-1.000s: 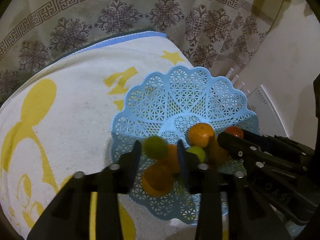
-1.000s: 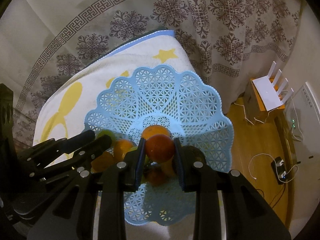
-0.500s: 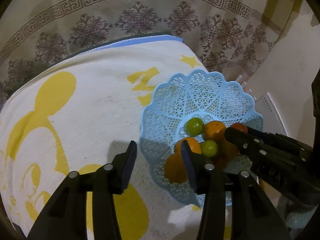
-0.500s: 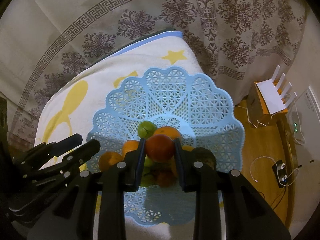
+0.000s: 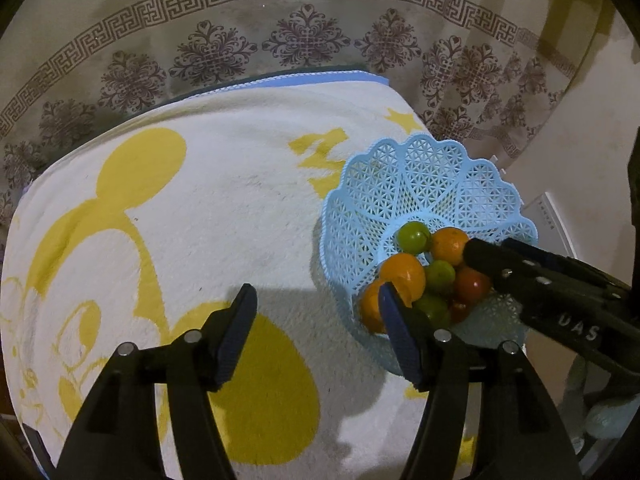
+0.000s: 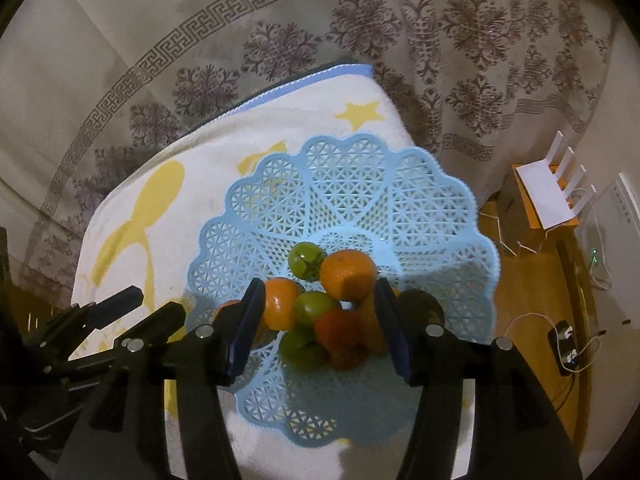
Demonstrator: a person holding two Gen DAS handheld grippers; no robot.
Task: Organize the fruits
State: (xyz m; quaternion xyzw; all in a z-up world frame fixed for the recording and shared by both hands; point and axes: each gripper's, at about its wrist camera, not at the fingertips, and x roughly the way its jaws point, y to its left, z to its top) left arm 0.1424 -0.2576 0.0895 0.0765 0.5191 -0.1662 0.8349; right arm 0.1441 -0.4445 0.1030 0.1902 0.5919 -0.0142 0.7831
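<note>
The fruits [image 6: 328, 304] all sit piled in the blue basket [image 6: 352, 184], both the left gripper [image 5: 316, 320] and right gripper [image 6: 318, 312] are opening with nothing pinched, so next looks like lifting away.

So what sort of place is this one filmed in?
Probably a home room: a patterned curtain, a cartoon-print towel as work surface, a white router beside the wooden floor.
</note>
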